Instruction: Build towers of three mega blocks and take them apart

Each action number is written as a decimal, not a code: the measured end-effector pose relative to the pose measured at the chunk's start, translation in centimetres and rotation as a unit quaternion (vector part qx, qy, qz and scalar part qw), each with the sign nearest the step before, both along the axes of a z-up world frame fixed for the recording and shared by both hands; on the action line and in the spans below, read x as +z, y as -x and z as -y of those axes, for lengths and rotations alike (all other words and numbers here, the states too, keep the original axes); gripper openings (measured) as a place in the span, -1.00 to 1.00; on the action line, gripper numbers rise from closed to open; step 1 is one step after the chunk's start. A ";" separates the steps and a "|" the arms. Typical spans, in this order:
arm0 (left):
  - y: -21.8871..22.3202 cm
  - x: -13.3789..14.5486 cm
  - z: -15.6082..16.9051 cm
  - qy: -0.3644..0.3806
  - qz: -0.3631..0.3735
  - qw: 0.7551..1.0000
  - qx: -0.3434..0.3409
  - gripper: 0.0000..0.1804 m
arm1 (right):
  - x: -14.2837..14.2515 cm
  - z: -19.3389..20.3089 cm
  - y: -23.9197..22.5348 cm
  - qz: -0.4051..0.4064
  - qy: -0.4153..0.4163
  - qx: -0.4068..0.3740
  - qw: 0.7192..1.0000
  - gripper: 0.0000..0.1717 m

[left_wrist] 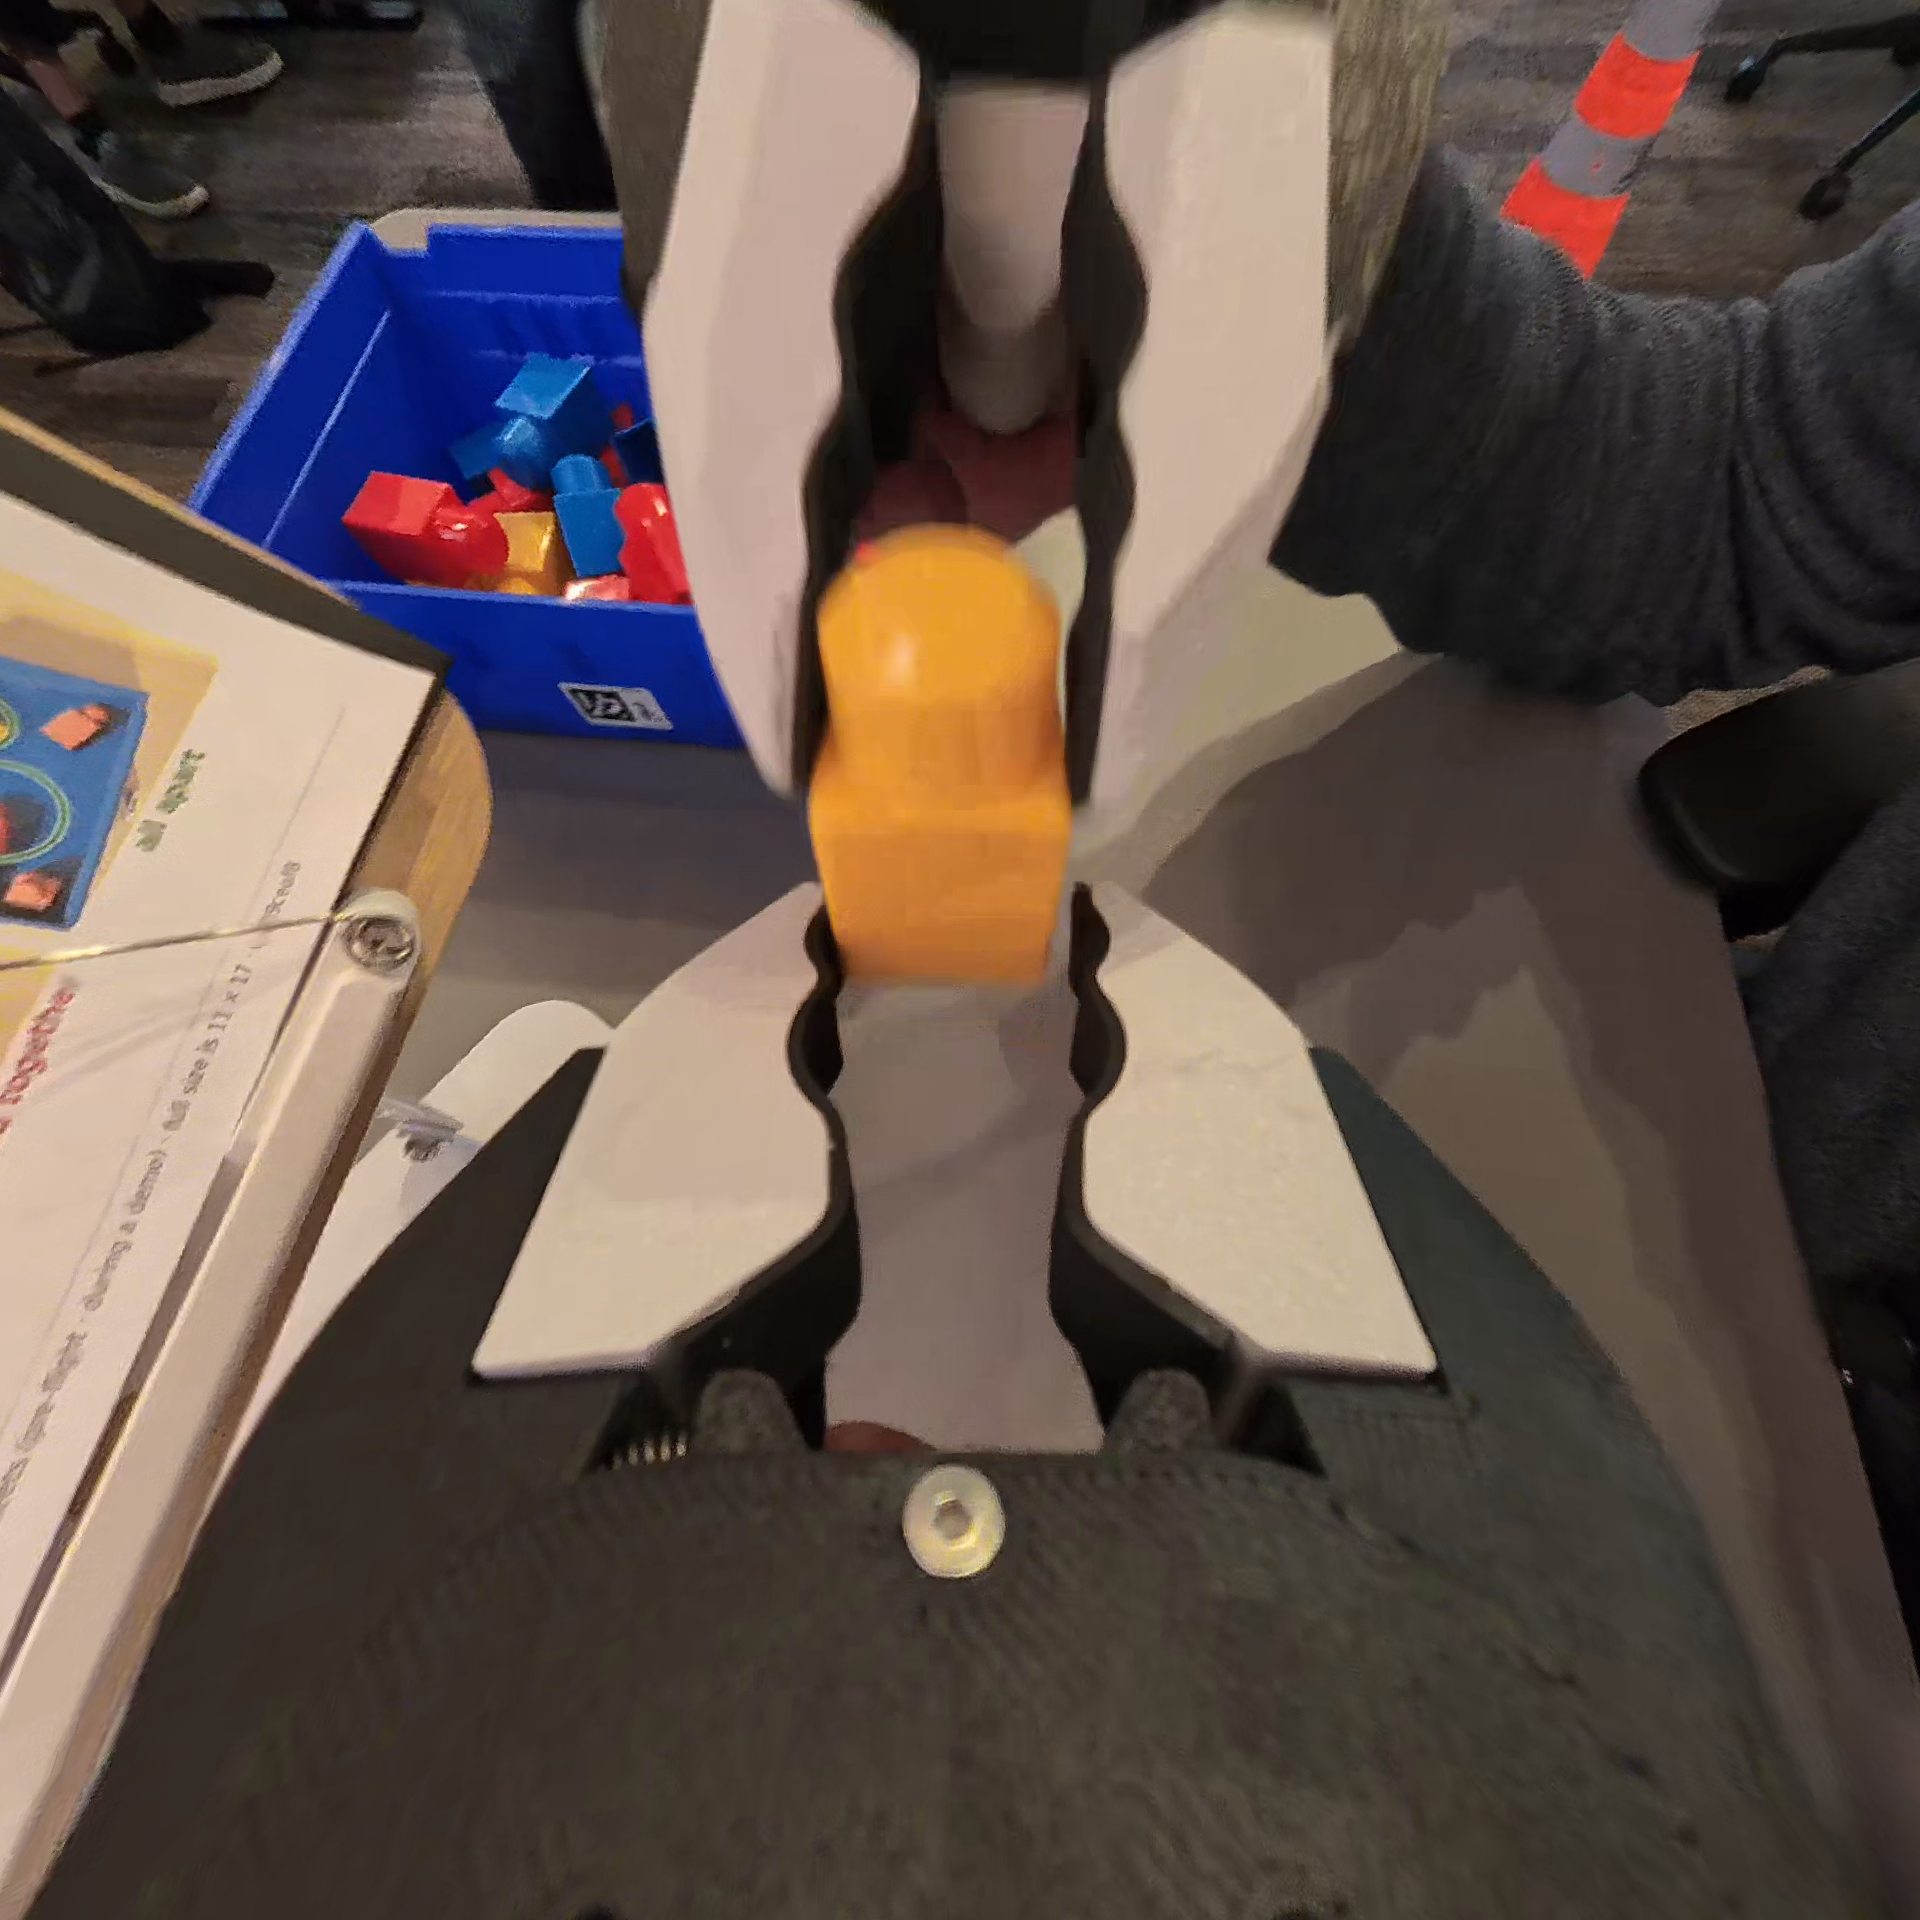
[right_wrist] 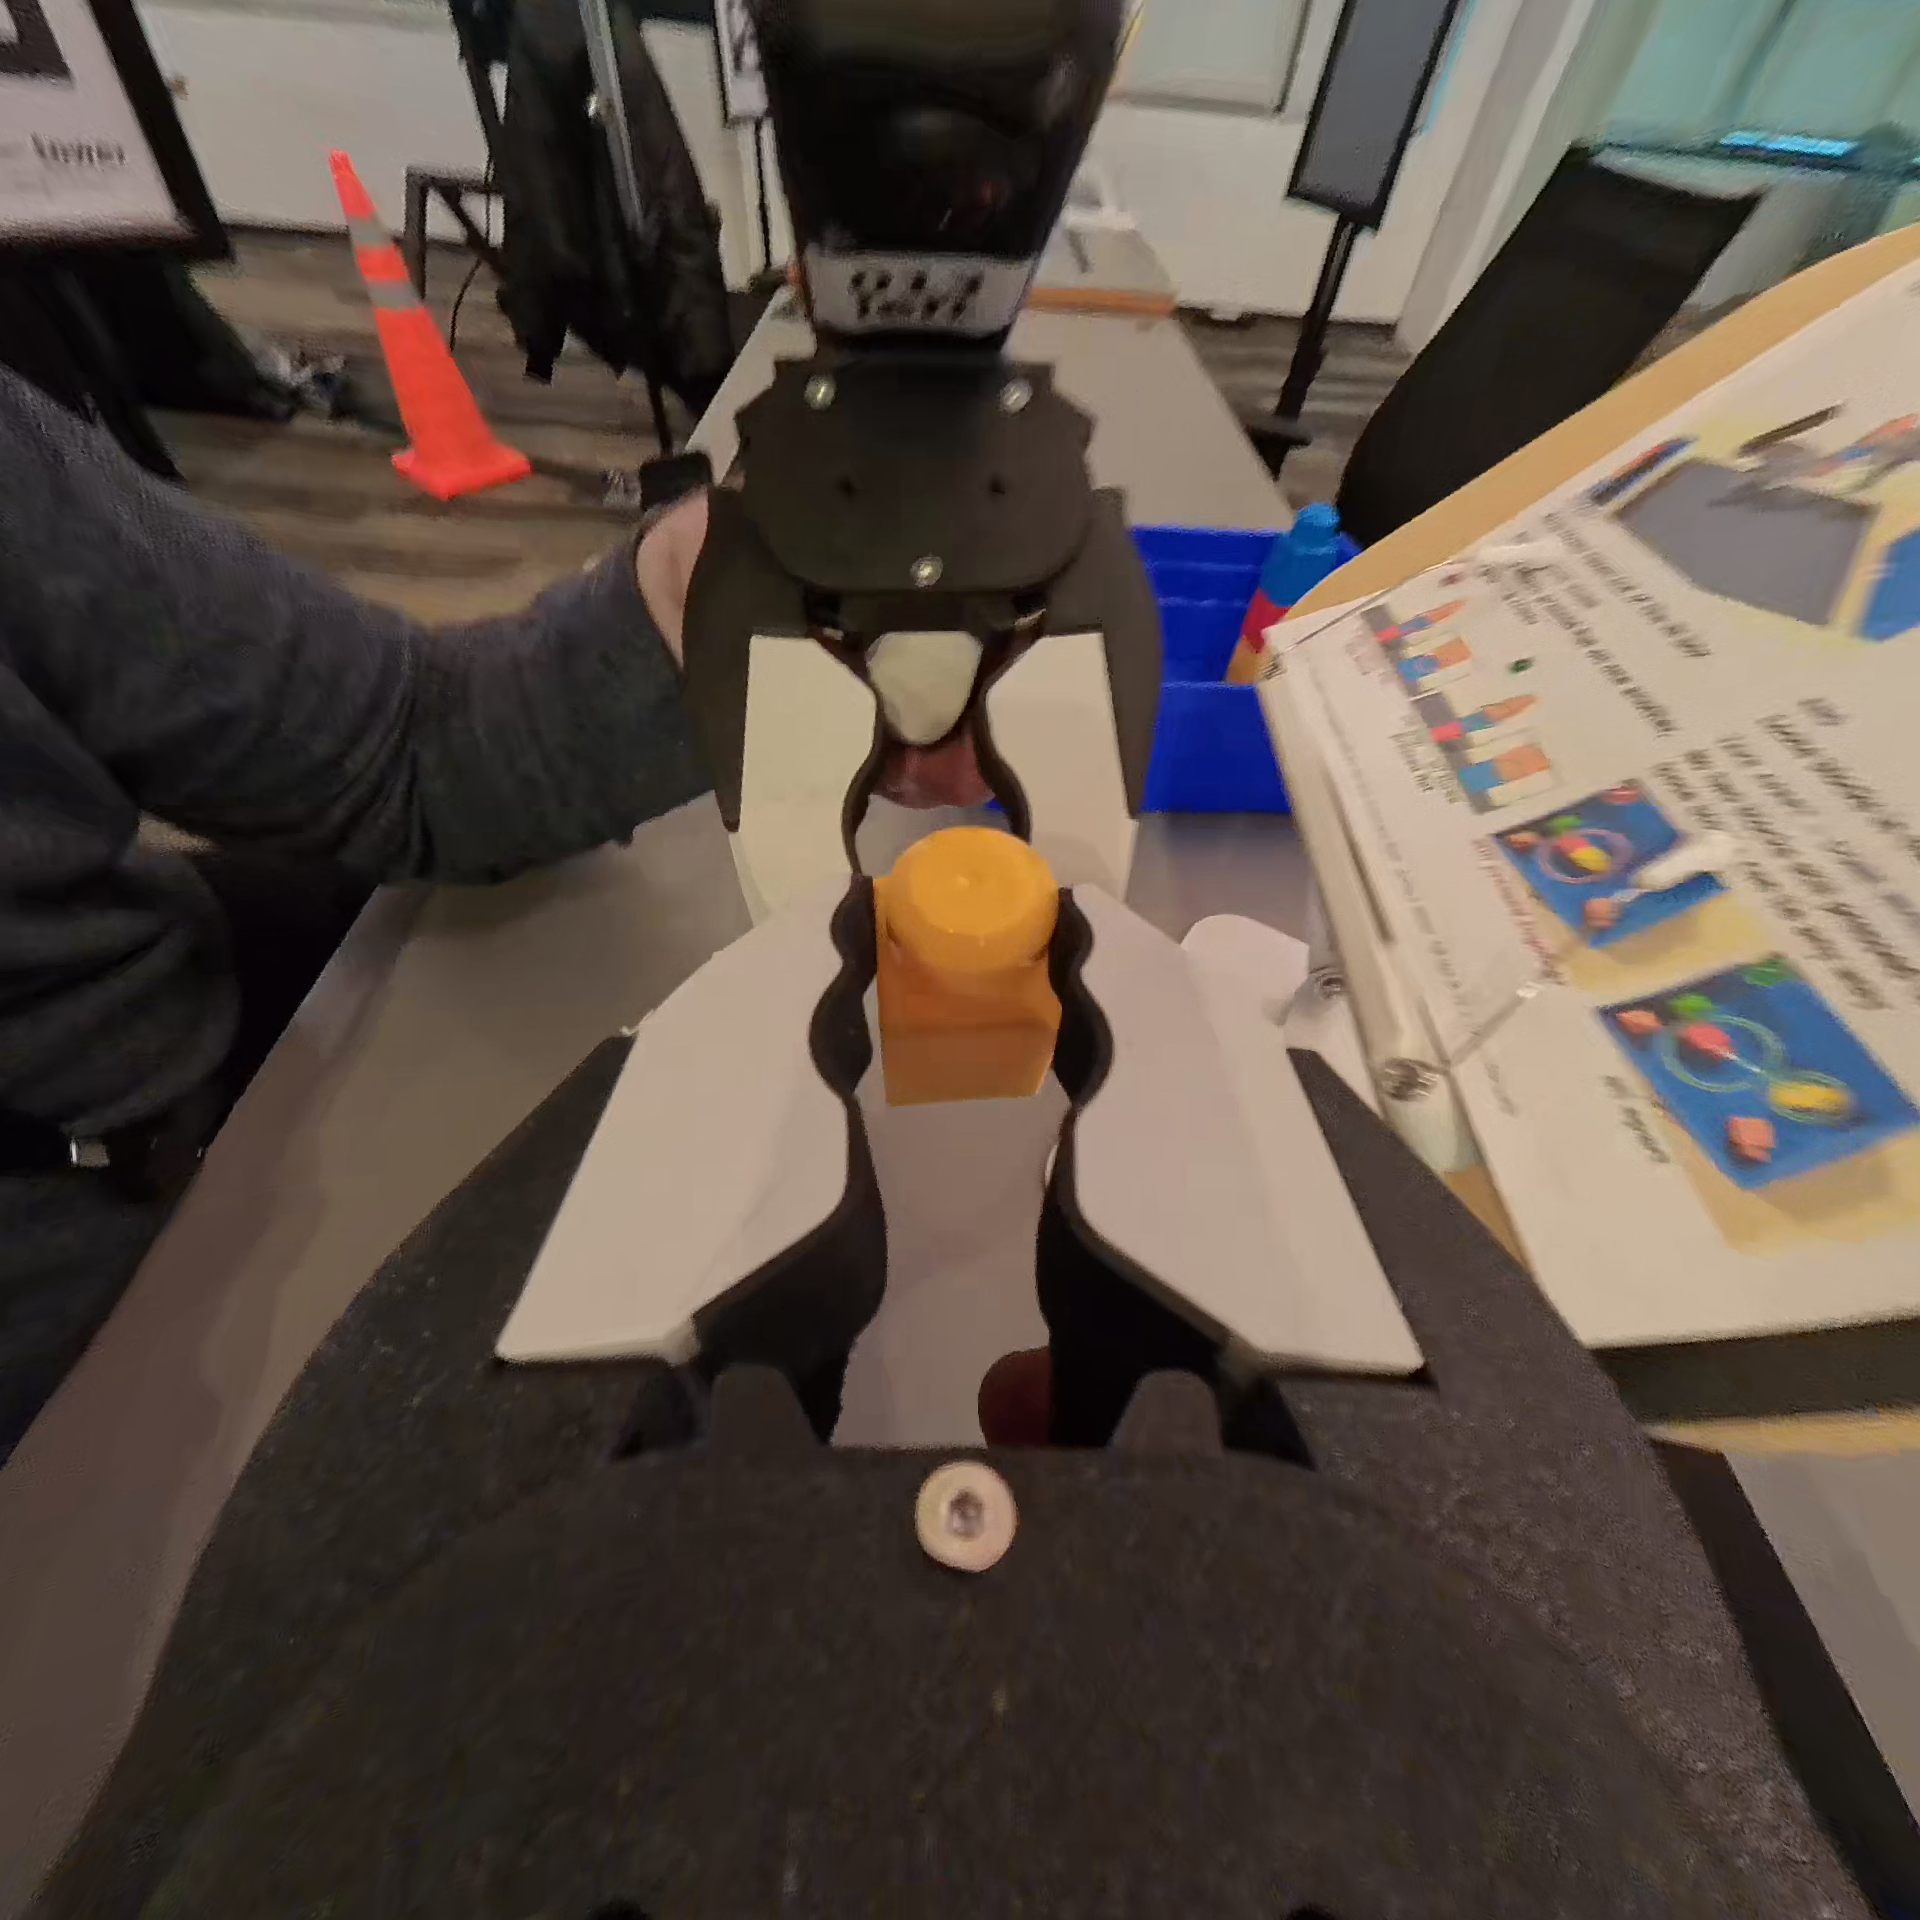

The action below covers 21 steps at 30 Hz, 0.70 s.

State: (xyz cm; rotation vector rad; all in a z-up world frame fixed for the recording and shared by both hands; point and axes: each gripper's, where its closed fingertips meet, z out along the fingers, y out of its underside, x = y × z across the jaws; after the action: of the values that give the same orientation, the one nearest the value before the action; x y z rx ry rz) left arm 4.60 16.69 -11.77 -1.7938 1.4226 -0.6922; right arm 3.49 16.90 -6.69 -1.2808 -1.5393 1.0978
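An orange mega block (right_wrist: 966,997) with a round stud is gripped between the black pads of my right gripper (right_wrist: 961,935), held above the grey table (right_wrist: 364,1039). In the left wrist view the right gripper (left_wrist: 940,769) comes in from the top and clamps the same block (left_wrist: 940,831). My left gripper (left_wrist: 945,935) faces it. The block's square end stands between its tips, with a visible gap at the right pad, so it is open. The left gripper also shows in the right wrist view (right_wrist: 940,831), just behind the block.
A blue bin (left_wrist: 520,655) with several red, blue and orange blocks stands at the far left. A stacked block tower (right_wrist: 1294,582) stands by the bin. A slanted board with printed sheets (left_wrist: 156,935) is close beside the grippers. A person's dark sleeve (right_wrist: 312,675) reaches in. Left tips to right tips: about 5 cm.
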 end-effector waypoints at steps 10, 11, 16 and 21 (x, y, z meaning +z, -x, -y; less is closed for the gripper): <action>2.6 1.6 -1.0 -0.018 0.008 0.999 0.040 -0.60 | -4.6 -15.6 -14.8 0.070 0.046 -0.336 0.938 -0.48; 3.2 1.8 -1.2 -0.023 0.003 0.998 0.050 -0.58 | -5.4 -16.4 -15.8 0.090 0.044 -0.358 0.928 -0.44; 8.6 3.7 -2.3 -0.064 -0.013 0.988 0.137 -0.57 | -3.2 -15.1 -14.7 0.061 0.020 -0.339 0.938 -0.47; 21.1 4.7 -4.3 -0.086 -0.021 0.943 0.319 -0.50 | -2.3 -12.8 -11.5 0.068 -0.014 -0.296 0.953 -0.49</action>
State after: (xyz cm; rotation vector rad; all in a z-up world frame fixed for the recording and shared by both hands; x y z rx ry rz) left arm -16.47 21.03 -7.10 -1.9743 0.8062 -0.1817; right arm 15.00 29.71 -8.95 -1.6786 -1.1351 0.6060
